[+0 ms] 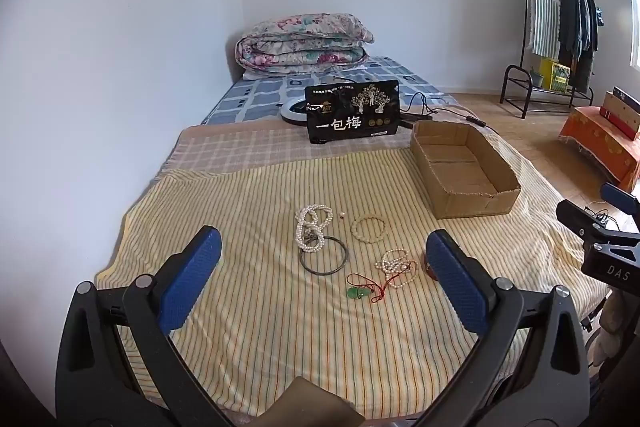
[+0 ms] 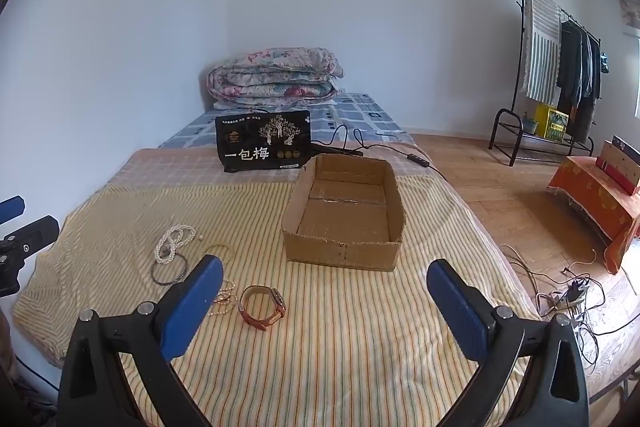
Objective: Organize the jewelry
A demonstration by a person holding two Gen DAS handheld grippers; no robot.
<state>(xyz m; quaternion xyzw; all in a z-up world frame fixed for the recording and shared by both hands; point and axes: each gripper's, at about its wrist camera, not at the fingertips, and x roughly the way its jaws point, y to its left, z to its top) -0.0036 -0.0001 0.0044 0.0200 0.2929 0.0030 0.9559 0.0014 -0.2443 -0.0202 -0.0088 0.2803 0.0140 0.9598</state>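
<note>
A: The jewelry lies loose on the yellow striped cloth spread over the bed. A long white pearl necklace is heaped at the left, its lower end touching a thin dark metal bangle. Just right of them sits a pale beaded bracelet, with one tiny loose bead between it and the pearls.

B: And nearer the cameras?

A: A green pendant on a red cord, and beside it a smaller tangle of pearl strands. The right wrist view also shows a brown leather-strap wristwatch, lying apart from the rest.

B: Where is the container?

A: An open brown cardboard box stands on the cloth to the right of the jewelry, nothing visible inside it. Behind it a black snack pouch with white lettering stands upright, and a folded floral quilt rests at the far end.

B: The tools?

A: The left hand-held gripper hangs above the jewelry, jaws spread wide, holding nothing. The right hand-held gripper is likewise released.
</note>
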